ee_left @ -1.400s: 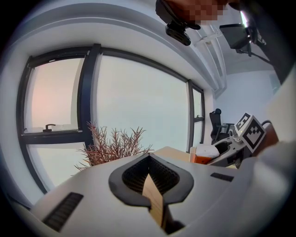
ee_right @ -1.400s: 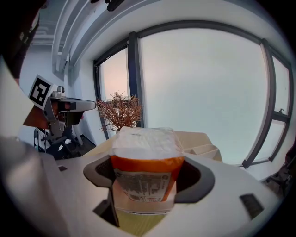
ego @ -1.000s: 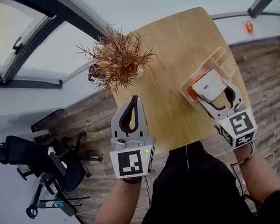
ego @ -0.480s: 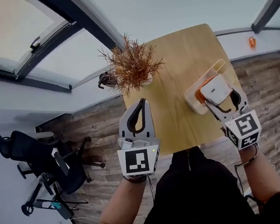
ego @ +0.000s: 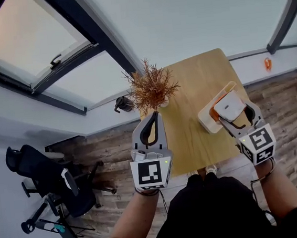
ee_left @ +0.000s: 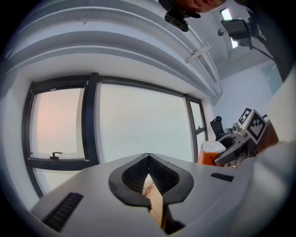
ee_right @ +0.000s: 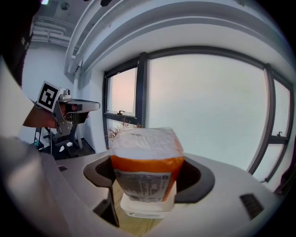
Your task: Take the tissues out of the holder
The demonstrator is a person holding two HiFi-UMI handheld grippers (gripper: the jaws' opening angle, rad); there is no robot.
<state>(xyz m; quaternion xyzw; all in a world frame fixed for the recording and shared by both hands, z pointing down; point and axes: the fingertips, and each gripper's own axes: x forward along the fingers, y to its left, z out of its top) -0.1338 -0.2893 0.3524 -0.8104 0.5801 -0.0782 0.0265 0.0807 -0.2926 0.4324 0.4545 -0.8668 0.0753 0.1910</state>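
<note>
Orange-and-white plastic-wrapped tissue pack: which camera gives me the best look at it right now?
The right gripper view: the orange-and-white plastic-wrapped tissue pack fills the centre, gripped between the jaws, label side visible. The head view shows mostly its white top, small, from above. The left gripper view catches a small part at the right.

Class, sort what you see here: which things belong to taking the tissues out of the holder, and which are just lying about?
Part of the job:
- tissue pack, clamped in the right gripper
- holder on the table

Just lying about:
- dried plant on the table
- office chair on the floor
- left gripper, shut and empty
</note>
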